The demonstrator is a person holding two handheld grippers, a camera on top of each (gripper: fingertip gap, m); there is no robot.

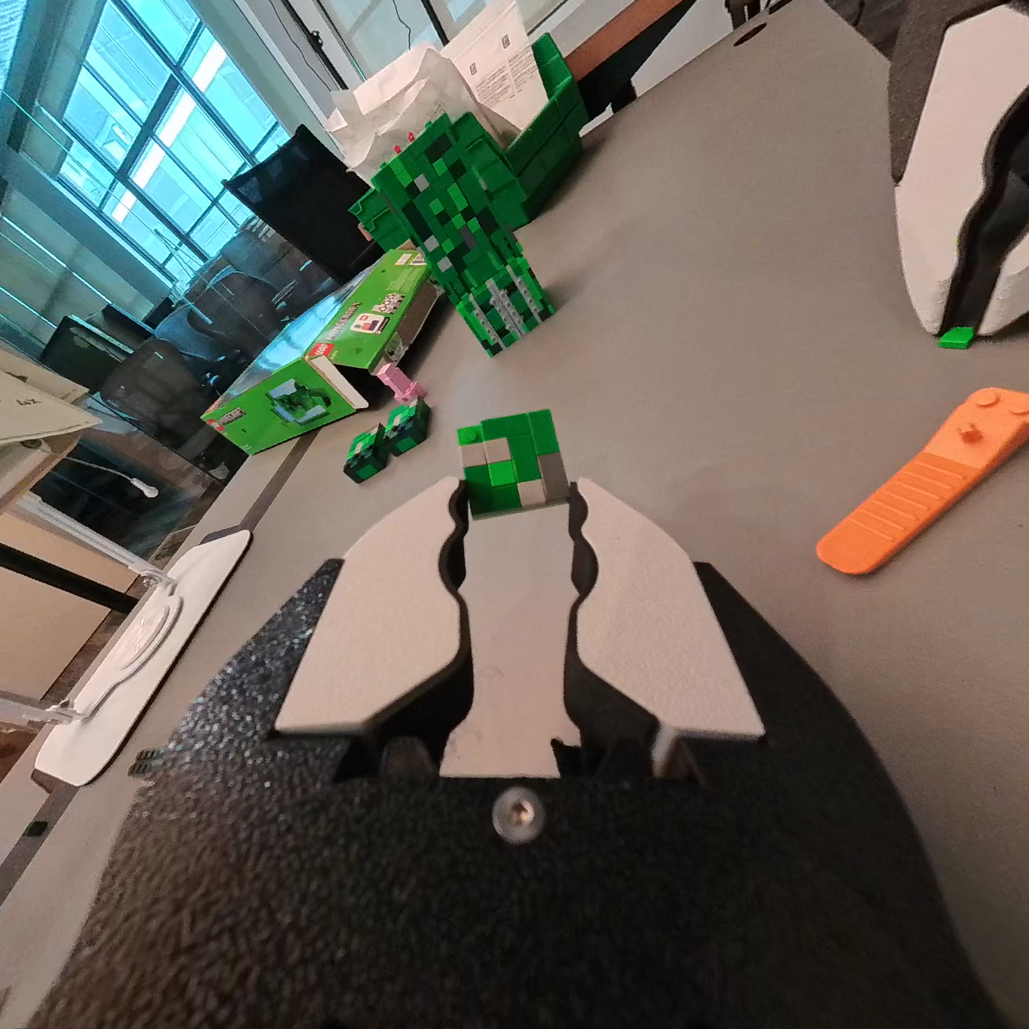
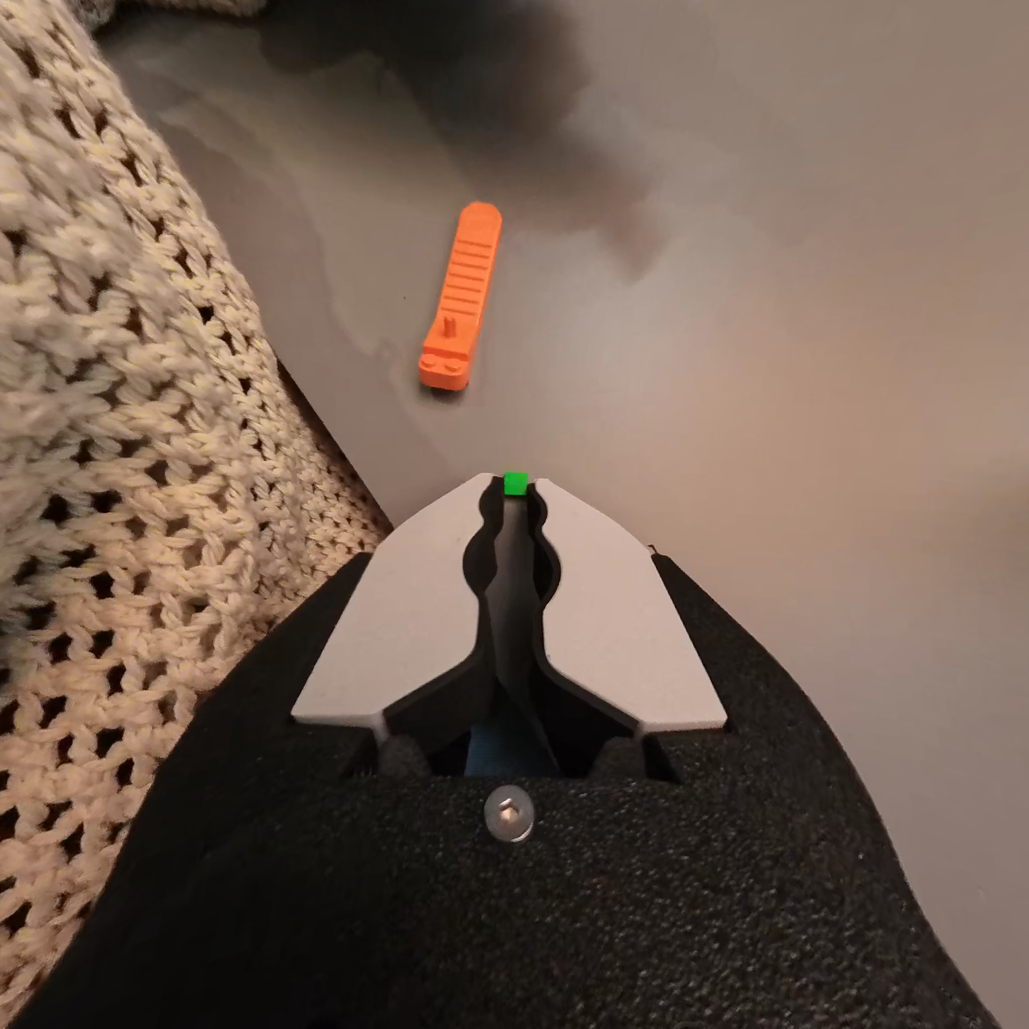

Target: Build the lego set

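Observation:
My left gripper is shut on a small green and grey brick block held over the grey table. Beyond it a tall green brick figure leans against green trays. My right gripper is shut on a small bright green tile at its fingertips, low over the table. The right gripper also shows in the left wrist view at the upper right, with the green tile under its tips, touching or just above the table.
An orange brick separator lies on the table, and shows in the left wrist view too. A green set box, two small dark green builds, a pink piece and white paper bags sit farther back. A knitted sleeve fills the left. Across from one pair of fingers to the other is roughly 15 centimeters. My right gripper's tips are some 7 centimeters from the orange brick separator. My left wrist view looks at it from another angle.

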